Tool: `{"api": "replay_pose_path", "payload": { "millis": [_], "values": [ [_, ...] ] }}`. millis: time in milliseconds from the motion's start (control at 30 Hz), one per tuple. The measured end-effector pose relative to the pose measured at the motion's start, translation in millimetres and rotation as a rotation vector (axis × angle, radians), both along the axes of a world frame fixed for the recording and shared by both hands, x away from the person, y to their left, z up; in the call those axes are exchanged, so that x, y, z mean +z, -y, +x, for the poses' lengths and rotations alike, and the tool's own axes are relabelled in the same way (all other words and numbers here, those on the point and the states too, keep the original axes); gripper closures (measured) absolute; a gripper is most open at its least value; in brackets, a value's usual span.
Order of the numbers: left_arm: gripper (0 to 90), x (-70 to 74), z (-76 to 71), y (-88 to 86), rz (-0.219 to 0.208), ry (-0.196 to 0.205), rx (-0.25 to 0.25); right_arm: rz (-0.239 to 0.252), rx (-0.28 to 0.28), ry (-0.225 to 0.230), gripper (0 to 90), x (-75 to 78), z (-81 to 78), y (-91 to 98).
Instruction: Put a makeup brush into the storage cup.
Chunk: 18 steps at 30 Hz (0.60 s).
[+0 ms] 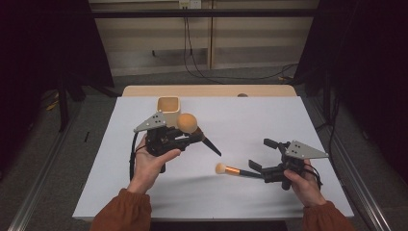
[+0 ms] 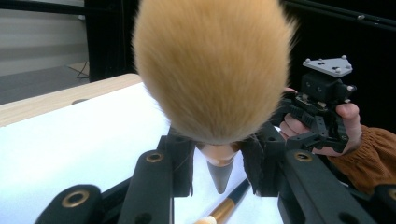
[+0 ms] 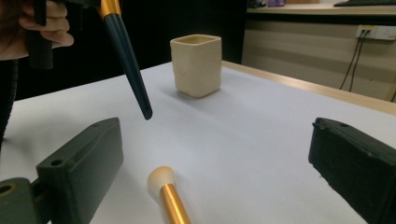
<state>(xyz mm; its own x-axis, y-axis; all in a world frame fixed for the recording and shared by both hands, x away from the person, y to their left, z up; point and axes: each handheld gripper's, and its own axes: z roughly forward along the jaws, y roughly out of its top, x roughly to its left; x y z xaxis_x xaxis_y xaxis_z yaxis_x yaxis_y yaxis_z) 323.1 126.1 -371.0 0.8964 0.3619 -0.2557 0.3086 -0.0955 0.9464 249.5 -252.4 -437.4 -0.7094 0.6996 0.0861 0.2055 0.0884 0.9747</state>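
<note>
White tabletop (image 1: 269,120) below: my left gripper (image 1: 192,137), raised beside the cup (image 1: 169,109), clamps the big brush (image 1: 188,124); my right gripper (image 1: 262,156) sits low, jaws spread around the small brush (image 1: 230,169).

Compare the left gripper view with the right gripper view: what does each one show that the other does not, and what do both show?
Left gripper view alone: the fluffy head of the large brush, clamped between the left gripper jaws, and the right gripper in a hand.

Right gripper view alone: the beige cup standing upright on the white table.

Both: the small brush with its gold ferrule, lying on the table.
</note>
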Motion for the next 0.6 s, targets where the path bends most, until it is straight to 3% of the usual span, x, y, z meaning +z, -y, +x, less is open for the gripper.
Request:
{"api": "replay_pose_path", "payload": {
  "millis": [133, 300, 467, 600],
  "values": [
    [66.3, 0.9, 3.4, -4.2, 0.023, 0.000, 0.015, 0.002, -0.031, 0.020, 2.3, -2.7, -3.4, 4.3],
    [66.3, 8.2, 8.1, -12.4, 0.028, 0.011, 0.047, -0.010, -0.034, 0.009, 2.3, -7.0, -7.9, 8.8],
    [66.3, 16.1, 14.8, -21.5, 0.038, 0.026, 0.081, -0.019, -0.078, 0.012, 0.7, -7.7, -11.9, 15.5],
    [66.3, 17.2, 23.0, -30.2, 0.033, 0.019, 0.151, -0.018, -0.109, 0.010, 0.7, -9.4, -15.7, 22.1]
  ]
}}
